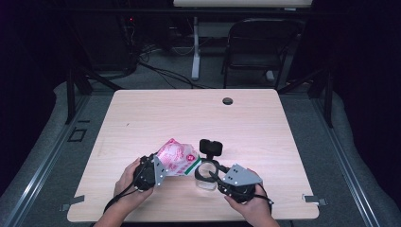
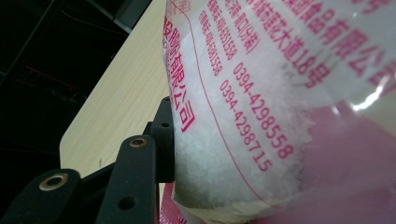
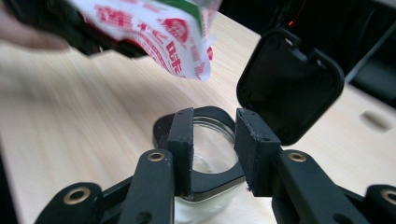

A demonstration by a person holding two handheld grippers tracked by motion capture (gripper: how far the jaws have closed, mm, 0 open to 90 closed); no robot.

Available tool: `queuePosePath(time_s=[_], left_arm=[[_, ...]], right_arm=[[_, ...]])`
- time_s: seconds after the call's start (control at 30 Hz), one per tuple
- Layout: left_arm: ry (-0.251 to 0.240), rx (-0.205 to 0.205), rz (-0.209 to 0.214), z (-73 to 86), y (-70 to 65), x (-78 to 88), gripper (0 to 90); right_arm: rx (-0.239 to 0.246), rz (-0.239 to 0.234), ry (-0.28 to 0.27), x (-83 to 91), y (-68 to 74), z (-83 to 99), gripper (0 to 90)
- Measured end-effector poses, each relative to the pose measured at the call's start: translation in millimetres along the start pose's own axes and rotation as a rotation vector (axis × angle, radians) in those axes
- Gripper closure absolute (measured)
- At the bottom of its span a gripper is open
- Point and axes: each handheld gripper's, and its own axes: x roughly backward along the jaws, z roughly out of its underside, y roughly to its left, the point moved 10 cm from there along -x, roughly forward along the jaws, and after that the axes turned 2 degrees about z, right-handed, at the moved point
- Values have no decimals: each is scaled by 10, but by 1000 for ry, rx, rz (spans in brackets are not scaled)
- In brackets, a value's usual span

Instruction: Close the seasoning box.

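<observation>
On pale wooden desk (image 1: 265, 123), left claw (image 2: 170, 140) grips pink-printed plastic bag of white granules (image 1: 176, 157) over open clear glass jar (image 3: 210, 154) clamped by right claw (image 3: 212, 149); pouring remains.

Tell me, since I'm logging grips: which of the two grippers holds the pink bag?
The left gripper does: its jaws clamp the pink bag of white crystals, tilted over the jar. The right gripper is at the jar's black rim.
</observation>
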Motion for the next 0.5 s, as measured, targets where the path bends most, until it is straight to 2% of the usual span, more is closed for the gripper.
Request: queuePosePath(time_s=[0.07,0.13,0.2,0.37,0.5], left_arm=[[7,-16,-16,-5,5,-2,605],[12,-25,-29,-12,10,-1,606],[14,-28,-38,-26,23,0,606],[10,-41,-54,-59,29,5,606],[9,-55,-60,-67,7,6,606]], right_arm=[[89,27,13,-20,45,-9,680],[151,42,17,-38,80,-24,677],[186,56,17,-49,94,-46,669],[231,86,-13,-26,81,-163,658],[243,90,-23,-11,63,-230,660]])
